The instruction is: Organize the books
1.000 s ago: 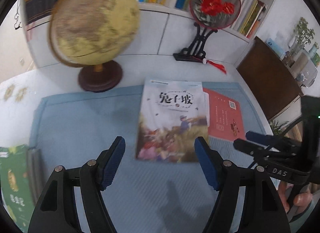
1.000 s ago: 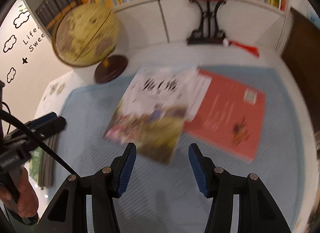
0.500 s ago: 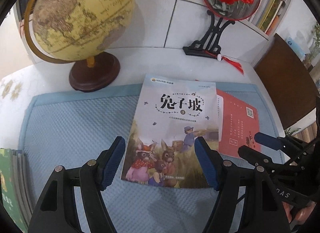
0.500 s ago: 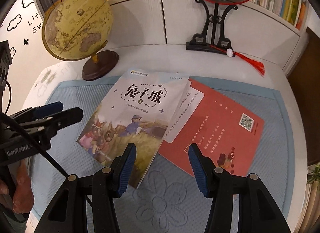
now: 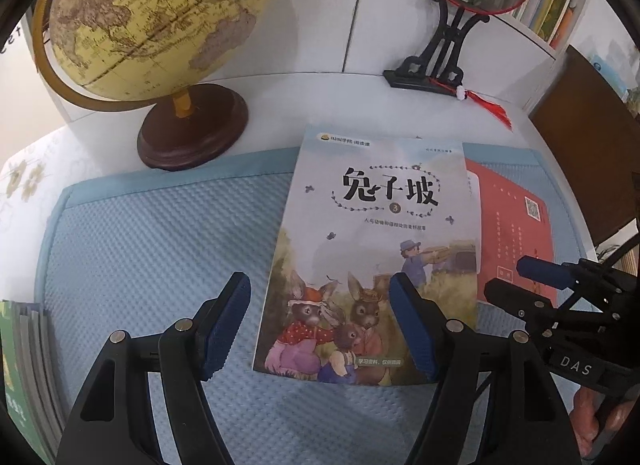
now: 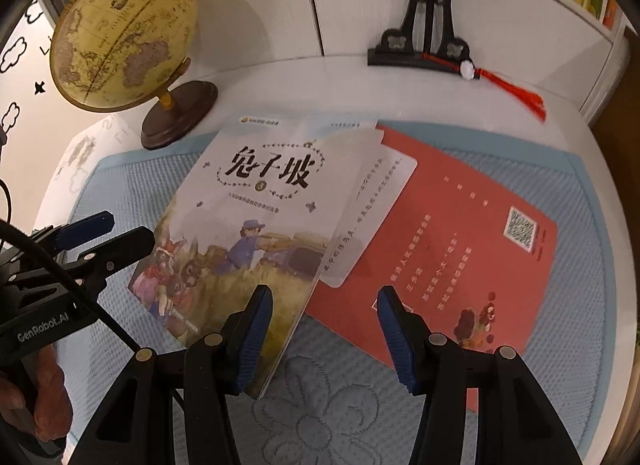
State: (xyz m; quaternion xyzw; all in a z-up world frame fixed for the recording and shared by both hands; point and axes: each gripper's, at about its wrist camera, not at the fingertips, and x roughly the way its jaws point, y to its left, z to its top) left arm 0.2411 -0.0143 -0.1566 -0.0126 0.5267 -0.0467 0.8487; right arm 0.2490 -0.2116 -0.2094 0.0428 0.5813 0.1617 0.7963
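Note:
A picture book with rabbits on its cover lies flat on the blue mat, partly over a red book. My left gripper is open and empty, just above the rabbit book's near left corner. My right gripper is open and empty, above the seam between the two books' near edges. Each gripper shows in the other's view: the right one, the left one. A stack of green books lies at the mat's left edge.
A yellow globe on a dark wooden base stands behind the mat at left. A black stand holding a round fan with a red tassel stands at back right. Bookshelves fill the wall behind. A dark wooden cabinet is at right.
Both grippers have moved forward and down toward the books, which now look larger and sharper. Jaws stay open. The books have not moved.

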